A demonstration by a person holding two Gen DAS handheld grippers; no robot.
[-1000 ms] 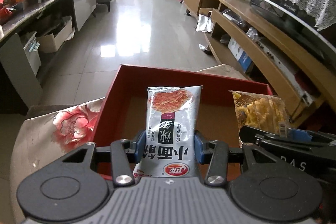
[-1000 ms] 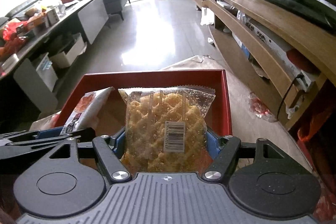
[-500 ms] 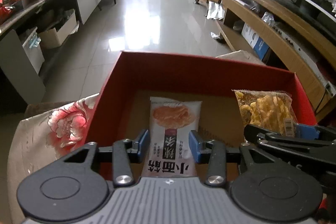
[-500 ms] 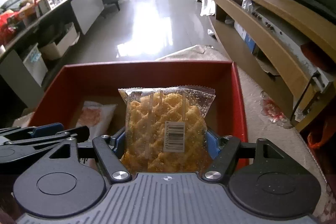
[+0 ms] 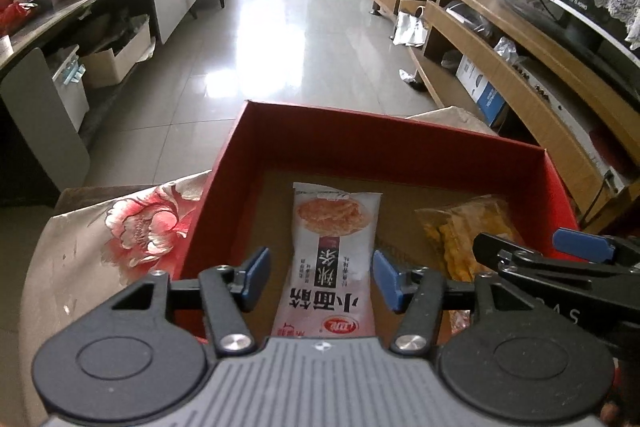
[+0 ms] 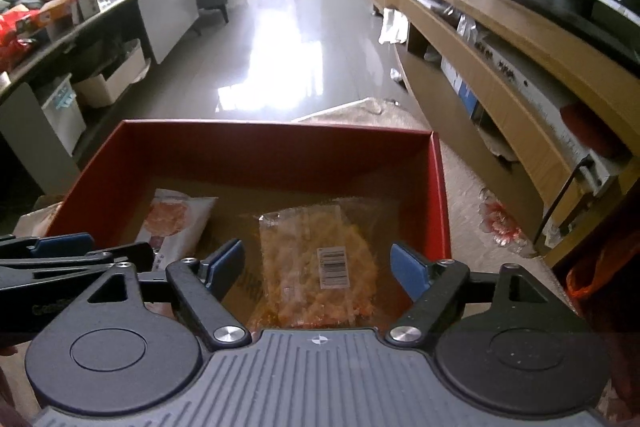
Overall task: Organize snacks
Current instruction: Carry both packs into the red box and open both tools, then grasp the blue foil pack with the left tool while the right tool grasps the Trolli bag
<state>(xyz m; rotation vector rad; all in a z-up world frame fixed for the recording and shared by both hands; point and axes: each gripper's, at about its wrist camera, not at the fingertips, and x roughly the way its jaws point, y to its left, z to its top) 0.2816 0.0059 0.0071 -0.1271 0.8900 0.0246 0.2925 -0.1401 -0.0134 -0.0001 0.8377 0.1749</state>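
A red box with a brown floor sits on a flowered cloth. A white noodle snack packet lies flat on the box floor, left of a clear bag of yellow snack. My left gripper is open above the near end of the white packet, its blue pads apart from it. In the right wrist view the red box holds the yellow snack bag and the white packet. My right gripper is open over the yellow bag.
The flowered cloth covers the table around the box. A long wooden TV cabinet runs along the right. A grey counter with clutter runs along the left. Tiled floor lies beyond the box.
Both grippers lowered their packets into the red box and opened. The white packet and the yellow bag now lie loose on the box floor.
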